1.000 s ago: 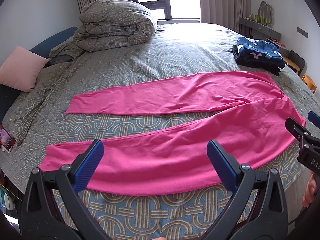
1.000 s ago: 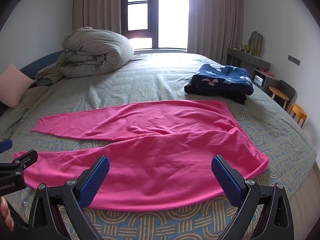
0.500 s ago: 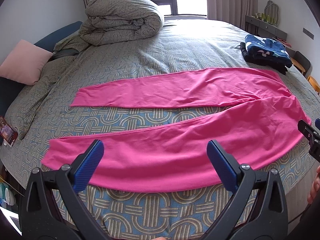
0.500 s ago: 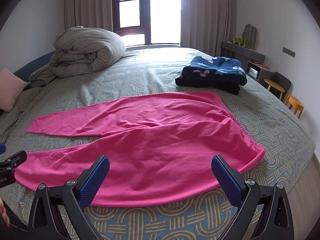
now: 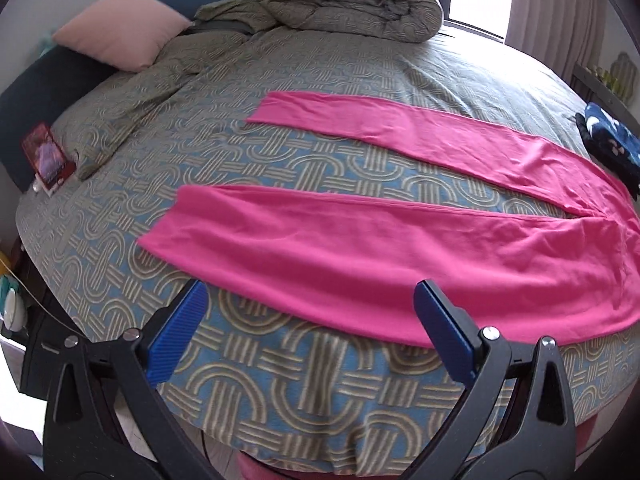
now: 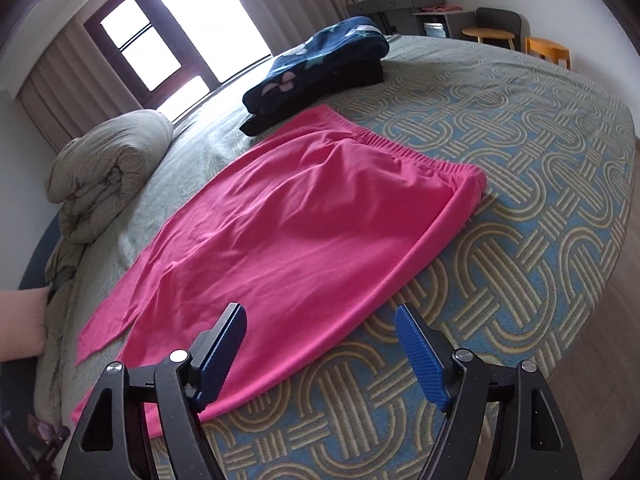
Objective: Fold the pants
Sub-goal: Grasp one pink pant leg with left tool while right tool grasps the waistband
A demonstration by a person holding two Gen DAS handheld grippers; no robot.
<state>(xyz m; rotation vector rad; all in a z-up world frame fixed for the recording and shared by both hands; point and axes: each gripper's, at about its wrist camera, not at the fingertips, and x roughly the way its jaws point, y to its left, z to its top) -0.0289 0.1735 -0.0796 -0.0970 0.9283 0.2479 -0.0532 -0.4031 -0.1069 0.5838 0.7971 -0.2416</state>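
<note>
Bright pink pants (image 5: 360, 248) lie flat on the patterned bed cover, both legs spread apart and pointing left. In the right wrist view the pants (image 6: 304, 224) show their elastic waistband (image 6: 420, 156) at the upper right. My left gripper (image 5: 316, 320) is open and empty, just short of the near leg's lower edge. My right gripper (image 6: 320, 344) is open and empty, above the pants' near edge by the hip, its left finger over the fabric.
A folded navy garment (image 6: 320, 68) lies beyond the waistband. A bundled grey duvet (image 5: 352, 0) and a pink pillow (image 5: 120, 28) sit at the bed's head. A red packet (image 5: 48, 156) lies at the left edge. Stools (image 6: 548, 50) stand by the far wall.
Both grippers moved closer to the bed and turned: the left one swung toward the leg ends, the right one tilted toward the waistband. The pants have not moved.
</note>
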